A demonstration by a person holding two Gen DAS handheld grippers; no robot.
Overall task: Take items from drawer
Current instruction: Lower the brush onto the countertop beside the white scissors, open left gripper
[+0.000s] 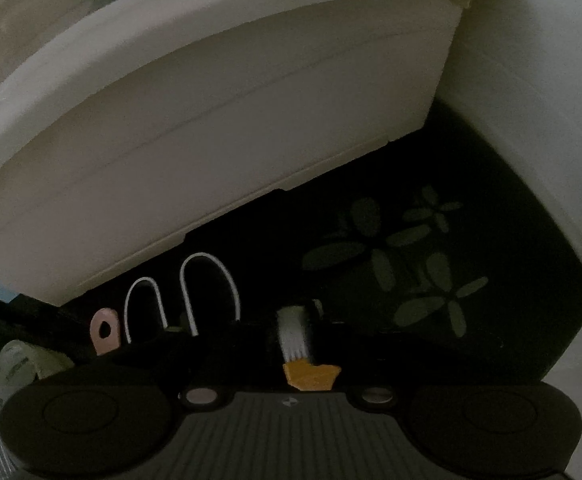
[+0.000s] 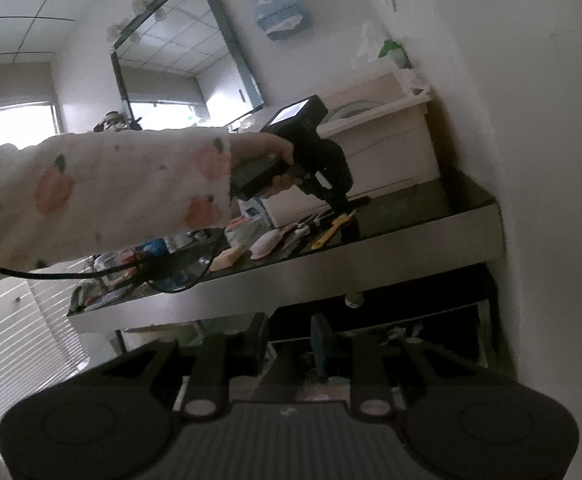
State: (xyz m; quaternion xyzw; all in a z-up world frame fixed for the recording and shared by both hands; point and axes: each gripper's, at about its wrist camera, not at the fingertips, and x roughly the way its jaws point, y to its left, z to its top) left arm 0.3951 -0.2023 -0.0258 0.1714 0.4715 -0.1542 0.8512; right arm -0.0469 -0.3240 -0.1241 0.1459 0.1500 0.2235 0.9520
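Left gripper (image 1: 303, 344) clamps a yellow-handled tool (image 1: 311, 376) beside the white drawer box (image 1: 219, 128).

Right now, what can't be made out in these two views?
- Left gripper grip: too dark in the left wrist view and too small in the right wrist view, so whether it holds the yellow-handled item is unclear.
- Drawer contents: right wrist view, shadowed and partly behind the right gripper.
- Tabletop clutter: right wrist view, blurred and partly behind the sleeve.
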